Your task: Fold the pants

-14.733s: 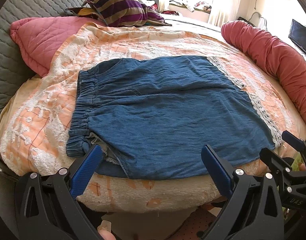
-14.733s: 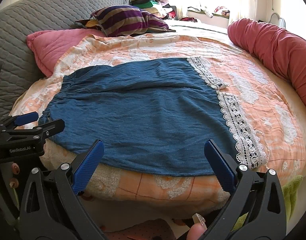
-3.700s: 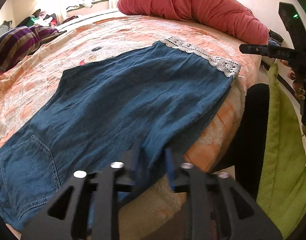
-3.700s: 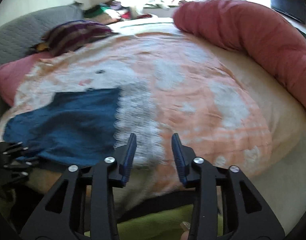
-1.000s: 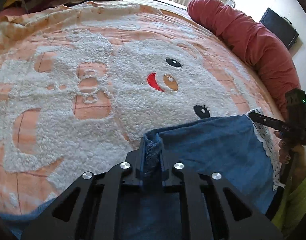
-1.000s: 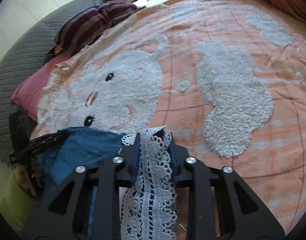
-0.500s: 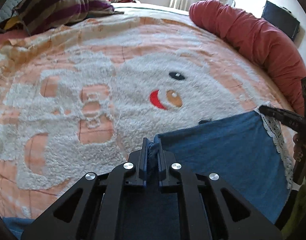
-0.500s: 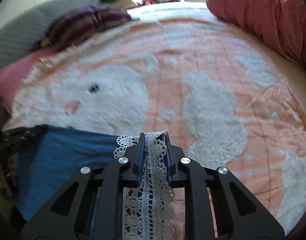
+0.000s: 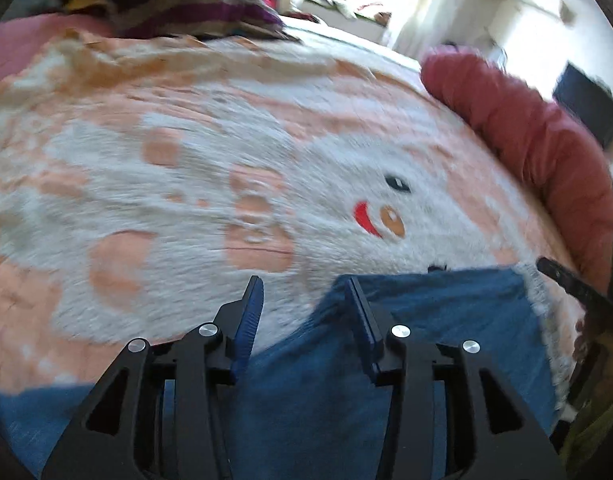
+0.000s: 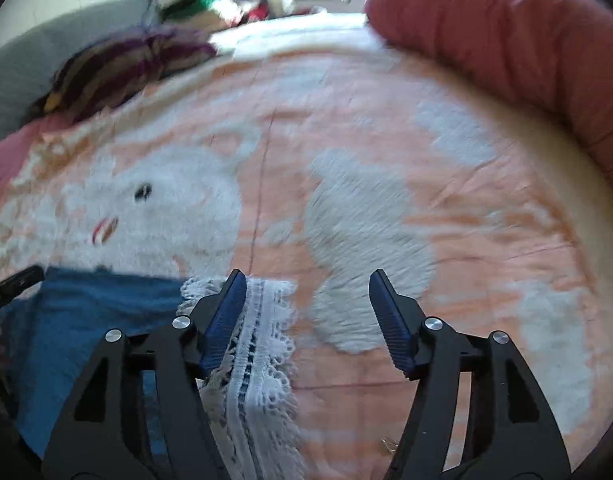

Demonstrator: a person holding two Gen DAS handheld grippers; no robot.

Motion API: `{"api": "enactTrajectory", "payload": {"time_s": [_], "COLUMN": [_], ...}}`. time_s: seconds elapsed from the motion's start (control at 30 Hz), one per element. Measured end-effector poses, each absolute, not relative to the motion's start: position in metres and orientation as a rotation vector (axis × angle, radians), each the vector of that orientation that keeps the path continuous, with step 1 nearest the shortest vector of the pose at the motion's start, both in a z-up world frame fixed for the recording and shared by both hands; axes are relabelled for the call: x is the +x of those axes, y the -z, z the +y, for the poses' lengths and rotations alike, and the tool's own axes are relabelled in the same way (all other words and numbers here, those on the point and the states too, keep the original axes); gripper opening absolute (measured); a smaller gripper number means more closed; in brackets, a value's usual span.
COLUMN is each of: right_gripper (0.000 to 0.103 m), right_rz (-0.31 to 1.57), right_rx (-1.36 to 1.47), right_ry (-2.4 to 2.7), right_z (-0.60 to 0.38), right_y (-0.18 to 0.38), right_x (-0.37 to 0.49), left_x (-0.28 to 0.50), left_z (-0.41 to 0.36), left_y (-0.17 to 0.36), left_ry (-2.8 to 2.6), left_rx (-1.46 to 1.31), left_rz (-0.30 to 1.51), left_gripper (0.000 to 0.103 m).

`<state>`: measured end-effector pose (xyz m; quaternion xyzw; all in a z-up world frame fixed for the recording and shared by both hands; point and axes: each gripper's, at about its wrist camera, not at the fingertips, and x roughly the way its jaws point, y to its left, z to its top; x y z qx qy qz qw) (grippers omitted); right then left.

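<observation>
Both grippers' jaws are opening over the blue pants: left gripper and right gripper grip nothing

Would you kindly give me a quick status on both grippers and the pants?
Left gripper and right gripper both opening, pads off the cloth. Blue pants folded over on the blanket, lace hem released. Nothing in the way.

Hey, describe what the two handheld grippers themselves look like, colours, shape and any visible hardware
Both match. The left gripper and the right gripper each have two black angular plastic arms with triangular cut-outs, round silver screw heads at the joints, and long blue ribbed pads lining the inner faces of the fingers. No cables or sleeves show.
</observation>
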<state>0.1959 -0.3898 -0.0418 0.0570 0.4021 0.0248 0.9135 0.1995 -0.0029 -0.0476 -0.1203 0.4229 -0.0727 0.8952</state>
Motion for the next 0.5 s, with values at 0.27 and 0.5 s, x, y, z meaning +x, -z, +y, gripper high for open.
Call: {"api": "enactTrajectory", "payload": {"time_s": [0.27, 0.5], "right_gripper": [0.073, 0.073], "right_rz": [0.654, 0.682], "right_rx": [0.140, -0.005], "right_ry": [-0.023, -0.152], "right_z": [-0.399, -0.343], "right_y": [-0.014, -0.026], "right_x": [0.124, 0.073], "left_x": [0.134, 0.082], "left_z": [0.035, 0.041], "left_y": [0.017, 0.008], "left_ry": [0.083, 0.060], "left_rx": [-0.249, -0.140], "left_rz": [0.814, 0.831], "left_gripper": [0.058, 0.074]}}
